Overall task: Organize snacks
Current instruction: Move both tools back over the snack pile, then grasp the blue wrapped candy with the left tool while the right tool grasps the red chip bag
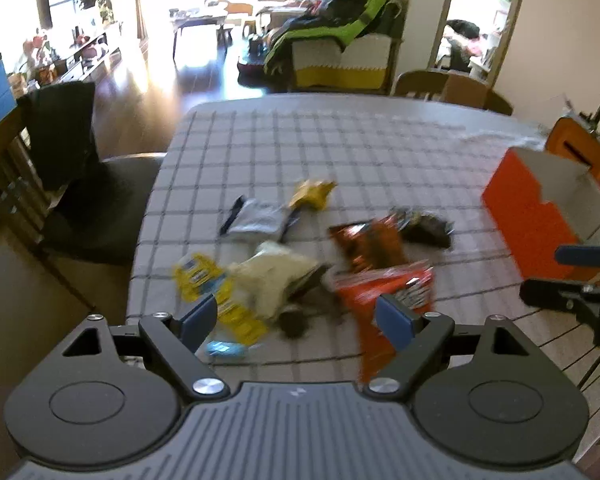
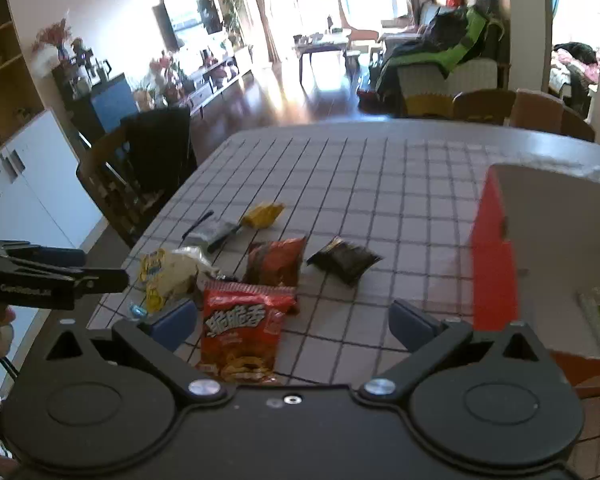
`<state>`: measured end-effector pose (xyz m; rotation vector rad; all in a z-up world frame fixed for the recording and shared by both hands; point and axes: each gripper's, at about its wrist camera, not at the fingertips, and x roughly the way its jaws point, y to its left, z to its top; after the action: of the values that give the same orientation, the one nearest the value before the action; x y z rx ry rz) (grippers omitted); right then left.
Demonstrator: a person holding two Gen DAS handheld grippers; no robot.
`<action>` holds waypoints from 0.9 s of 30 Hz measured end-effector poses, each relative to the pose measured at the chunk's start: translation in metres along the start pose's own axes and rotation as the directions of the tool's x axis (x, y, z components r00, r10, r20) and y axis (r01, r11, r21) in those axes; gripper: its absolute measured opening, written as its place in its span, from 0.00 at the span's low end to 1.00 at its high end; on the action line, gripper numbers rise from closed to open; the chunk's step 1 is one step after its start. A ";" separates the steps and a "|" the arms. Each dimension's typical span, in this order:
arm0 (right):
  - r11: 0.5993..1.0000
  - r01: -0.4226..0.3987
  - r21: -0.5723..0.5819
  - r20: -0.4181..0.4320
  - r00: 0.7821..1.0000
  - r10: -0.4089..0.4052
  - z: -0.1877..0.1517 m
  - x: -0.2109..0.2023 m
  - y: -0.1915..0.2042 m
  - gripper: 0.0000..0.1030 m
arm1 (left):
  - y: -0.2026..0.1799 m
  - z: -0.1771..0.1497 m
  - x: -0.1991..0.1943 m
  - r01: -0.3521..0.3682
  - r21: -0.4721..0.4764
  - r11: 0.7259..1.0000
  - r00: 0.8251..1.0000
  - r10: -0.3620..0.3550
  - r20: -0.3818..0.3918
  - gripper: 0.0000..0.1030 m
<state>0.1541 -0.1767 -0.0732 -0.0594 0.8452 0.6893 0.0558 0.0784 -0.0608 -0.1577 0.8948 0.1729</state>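
Observation:
Several snack packets lie on the checked tablecloth (image 1: 340,140): a big red bag with Chinese letters (image 2: 240,332), a dark red bag (image 2: 276,262), a black packet (image 2: 346,260), a cream packet (image 1: 270,276), a yellow packet (image 1: 220,300), a grey packet (image 1: 256,220) and a small yellow one (image 1: 312,194). An orange open box (image 1: 540,212) stands at the right. My left gripper (image 1: 296,318) is open above the cream and yellow packets. My right gripper (image 2: 296,320) is open over the big red bag, next to the box (image 2: 496,252). Both are empty.
A chair with a black garment (image 1: 68,184) stands at the table's left side. More chairs (image 1: 452,88) stand at the far edge. An orange object (image 1: 580,148) sits behind the box. A small blue wrapper (image 1: 226,350) lies near the front edge.

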 end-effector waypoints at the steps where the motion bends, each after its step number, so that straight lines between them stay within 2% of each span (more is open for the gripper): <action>1: 1.000 0.008 0.001 -0.011 1.000 -0.008 -0.001 0.006 0.004 1.00 | 0.006 -0.003 0.003 -0.007 0.004 1.000 1.000 0.007 -0.008 0.84; 10: 0.996 0.035 -0.078 -0.105 0.994 -0.043 -0.010 0.055 0.038 1.00 | 0.044 -0.025 0.042 -0.071 -0.021 0.997 0.991 0.068 -0.113 0.84; 17: 0.993 0.031 -0.117 -0.157 0.986 -0.050 -0.018 0.081 0.055 0.99 | 0.054 -0.035 0.065 -0.060 0.015 0.998 0.989 0.061 -0.131 0.84; 23: 0.991 0.034 -0.132 -0.193 0.979 -0.059 -0.022 0.100 0.062 0.98 | 0.051 -0.036 0.077 0.008 0.097 0.995 0.993 0.003 -0.115 0.84; 25: 0.991 0.030 -0.133 -0.201 0.978 -0.057 -0.023 0.103 0.062 0.98 | 0.052 -0.035 0.081 0.058 0.128 0.990 0.990 -0.041 -0.136 0.84; 27: 0.990 0.030 -0.138 -0.205 0.977 -0.058 -0.023 0.106 0.064 0.98 | 0.051 -0.034 0.085 0.084 0.184 0.979 0.986 -0.055 -0.154 0.84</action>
<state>0.1507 -0.0770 -0.1502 -0.2749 0.9951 0.7052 0.0709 0.1282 -0.1518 -0.0237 1.0475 0.0095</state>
